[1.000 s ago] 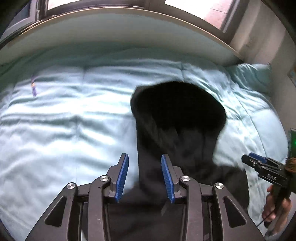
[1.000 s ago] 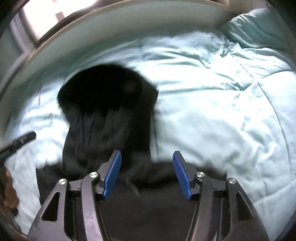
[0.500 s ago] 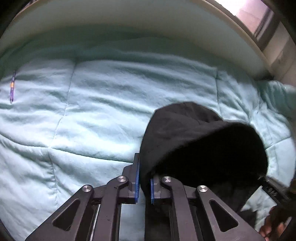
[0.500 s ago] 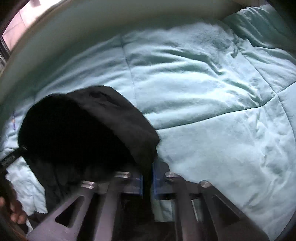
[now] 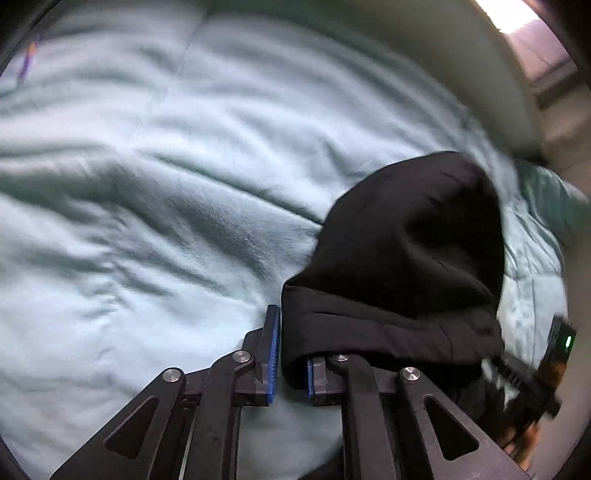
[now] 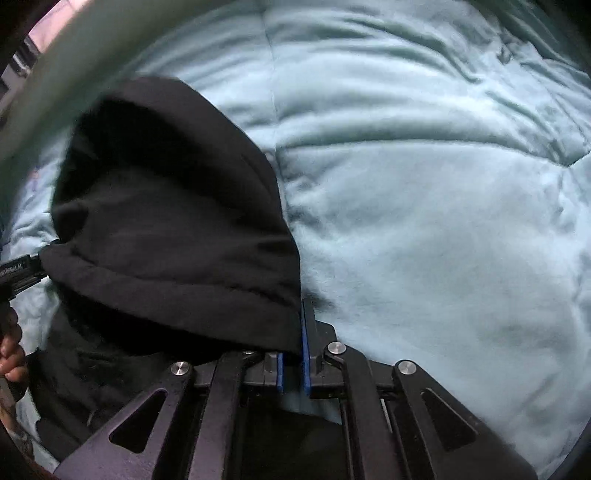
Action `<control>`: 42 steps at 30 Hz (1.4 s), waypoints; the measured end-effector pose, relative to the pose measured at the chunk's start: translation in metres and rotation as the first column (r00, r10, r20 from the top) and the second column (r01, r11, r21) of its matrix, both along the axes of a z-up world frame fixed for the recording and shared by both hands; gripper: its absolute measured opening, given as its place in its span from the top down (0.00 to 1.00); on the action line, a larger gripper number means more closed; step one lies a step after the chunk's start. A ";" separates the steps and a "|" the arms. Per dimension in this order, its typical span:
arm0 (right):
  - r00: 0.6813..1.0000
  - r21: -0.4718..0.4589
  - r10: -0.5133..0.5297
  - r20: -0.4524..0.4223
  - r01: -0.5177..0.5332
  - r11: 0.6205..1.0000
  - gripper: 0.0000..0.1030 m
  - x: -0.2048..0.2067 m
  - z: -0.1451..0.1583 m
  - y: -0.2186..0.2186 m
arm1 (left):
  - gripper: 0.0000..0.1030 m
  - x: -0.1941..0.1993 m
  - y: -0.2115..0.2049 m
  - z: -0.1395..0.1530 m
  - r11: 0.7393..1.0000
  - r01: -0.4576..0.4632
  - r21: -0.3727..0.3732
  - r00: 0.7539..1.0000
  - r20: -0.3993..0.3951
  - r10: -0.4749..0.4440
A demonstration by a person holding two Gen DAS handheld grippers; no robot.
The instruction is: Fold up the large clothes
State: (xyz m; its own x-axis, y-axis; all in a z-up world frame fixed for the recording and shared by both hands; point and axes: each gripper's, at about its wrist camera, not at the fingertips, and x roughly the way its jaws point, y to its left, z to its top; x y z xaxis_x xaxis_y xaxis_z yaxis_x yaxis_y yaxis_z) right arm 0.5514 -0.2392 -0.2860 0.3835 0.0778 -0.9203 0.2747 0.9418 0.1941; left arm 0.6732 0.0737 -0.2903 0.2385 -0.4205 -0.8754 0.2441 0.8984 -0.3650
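Observation:
A black hooded garment (image 5: pixel 406 266) lies on a pale teal bed quilt (image 5: pixel 147 184). My left gripper (image 5: pixel 290 354) is shut on the left corner of its folded hem, and the cloth bulges between the blue pads (image 5: pixel 274 343). In the right wrist view my right gripper (image 6: pixel 293 354) is shut on the right corner of the same black garment (image 6: pixel 166 221). The hood hangs forward and away from both grippers. The other gripper shows at each view's edge, the right one (image 5: pixel 532 376) and the left one (image 6: pixel 18 269).
The quilt (image 6: pixel 443 240) spreads wide to the right in the right wrist view. A pale headboard or wall edge (image 5: pixel 480 74) and a window (image 5: pixel 517 14) lie beyond. A small purple pen-like item (image 5: pixel 27 62) lies on the quilt at far left. A hand (image 6: pixel 11 350) shows at the left edge.
Both grippers went from open over the garment to shut on its edge. They lifted the edge, and the hood now hangs bunched ahead of the fingers.

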 end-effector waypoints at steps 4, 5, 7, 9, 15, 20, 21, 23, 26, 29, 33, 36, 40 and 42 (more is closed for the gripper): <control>0.999 0.008 0.010 0.048 -0.010 1.000 0.64 -0.027 0.034 -0.011 | 0.75 -0.032 0.012 0.038 0.998 0.053 0.042 0.993 0.100 -0.057; 0.998 0.019 0.009 0.068 -0.010 1.000 0.64 -0.035 0.044 -0.013 | 0.75 -0.039 0.016 0.051 0.998 0.061 0.022 0.990 0.127 -0.063; 0.993 0.034 0.001 0.117 -0.005 0.999 0.64 -0.043 0.066 -0.018 | 0.74 -0.048 0.021 0.073 0.997 0.064 -0.038 0.982 0.181 -0.056; 0.984 0.047 -0.003 0.178 -0.006 0.999 0.60 -0.037 0.090 -0.016 | 0.69 -0.048 0.016 0.094 0.988 0.076 -0.133 0.972 0.229 -0.043; 0.982 0.049 0.079 0.171 -0.089 0.995 0.53 0.033 0.081 0.017 | 0.49 0.001 -0.063 0.065 0.979 0.169 -0.111 0.981 0.114 -0.157; 0.986 0.033 0.164 -0.035 -0.162 0.986 0.53 0.052 -0.018 0.045 | 0.50 0.007 -0.077 -0.030 0.986 0.166 0.014 0.983 -0.078 -0.165; 0.986 0.011 0.167 -0.018 -0.167 0.986 0.53 0.049 -0.025 0.049 | 0.50 0.006 -0.080 -0.028 0.984 0.176 0.025 0.983 -0.065 -0.174; 0.986 -0.007 0.168 0.001 -0.168 0.986 0.53 0.046 -0.021 0.051 | 0.50 0.005 -0.085 -0.018 0.980 0.191 0.051 0.981 -0.043 -0.189; 0.986 0.011 0.166 0.017 -0.166 0.986 0.52 0.043 -0.001 0.047 | 0.49 -0.006 -0.086 0.010 0.974 0.215 0.064 0.975 0.034 -0.218; 0.980 0.020 0.167 0.112 -0.171 0.985 0.49 0.029 0.031 0.043 | 0.47 -0.022 -0.078 0.038 0.977 0.208 0.045 0.969 0.124 -0.212; 0.986 0.020 0.151 0.075 -0.153 0.988 0.40 0.022 0.014 0.039 | 0.46 -0.008 -0.077 0.006 0.977 0.173 0.122 0.983 0.036 -0.179; 0.987 0.030 0.154 -0.039 -0.153 0.988 0.40 0.030 -0.025 0.037 | 0.46 0.004 -0.083 -0.009 0.984 0.146 0.103 0.989 0.012 -0.148; 0.986 0.047 0.163 0.012 -0.164 0.985 0.40 0.025 0.000 0.031 | 0.46 0.001 -0.091 0.010 0.976 0.176 0.124 0.980 0.073 -0.186; 0.984 0.043 0.175 0.041 -0.177 0.983 0.40 0.019 0.013 0.026 | 0.46 -0.003 -0.085 0.024 0.977 0.187 0.099 0.976 0.094 -0.196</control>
State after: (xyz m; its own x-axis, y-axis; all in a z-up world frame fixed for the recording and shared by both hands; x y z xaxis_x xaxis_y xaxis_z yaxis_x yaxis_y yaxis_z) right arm 0.5706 -0.2136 -0.2727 0.3935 0.1890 -0.8997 0.0970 0.9646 0.2451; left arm 0.6698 -0.0110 -0.2662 0.2518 -0.3889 -0.8862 0.4469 0.8589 -0.2500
